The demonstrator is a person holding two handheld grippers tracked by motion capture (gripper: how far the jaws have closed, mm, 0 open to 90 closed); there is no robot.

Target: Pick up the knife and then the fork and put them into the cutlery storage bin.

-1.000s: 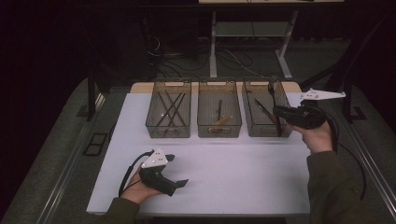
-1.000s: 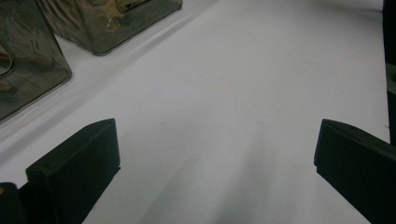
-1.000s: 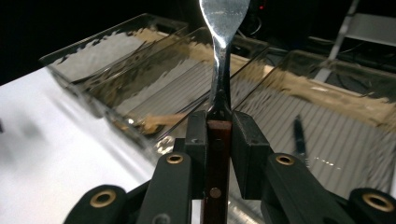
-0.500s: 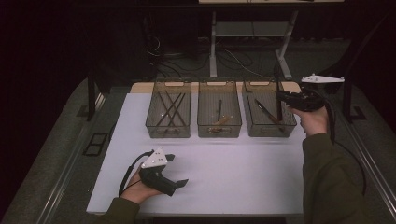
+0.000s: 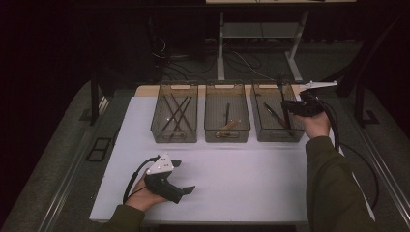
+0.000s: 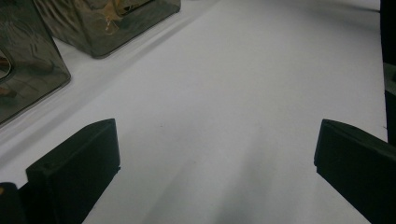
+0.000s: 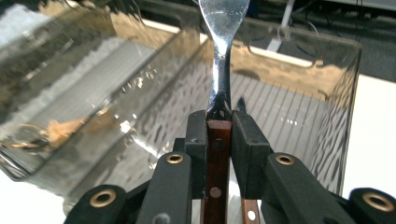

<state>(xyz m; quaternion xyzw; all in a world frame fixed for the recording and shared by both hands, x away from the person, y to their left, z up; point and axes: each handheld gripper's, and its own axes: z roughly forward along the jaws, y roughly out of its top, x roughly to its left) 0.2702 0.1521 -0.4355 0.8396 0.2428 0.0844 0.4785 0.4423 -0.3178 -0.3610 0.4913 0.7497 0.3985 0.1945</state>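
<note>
The right gripper (image 7: 219,140) pinches a wooden-handled utensil (image 7: 219,98) above the bin (image 5: 275,118) below it; lift straight, keeping grip firm; the left gripper (image 6: 210,154) rests spread on the bench (image 5: 241,169).

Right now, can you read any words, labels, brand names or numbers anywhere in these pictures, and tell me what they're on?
None: no readable text, label, brand or number.
The three bins, the white table, both grippers, left and right, and the wooden-handled utensil bear no print.
</note>
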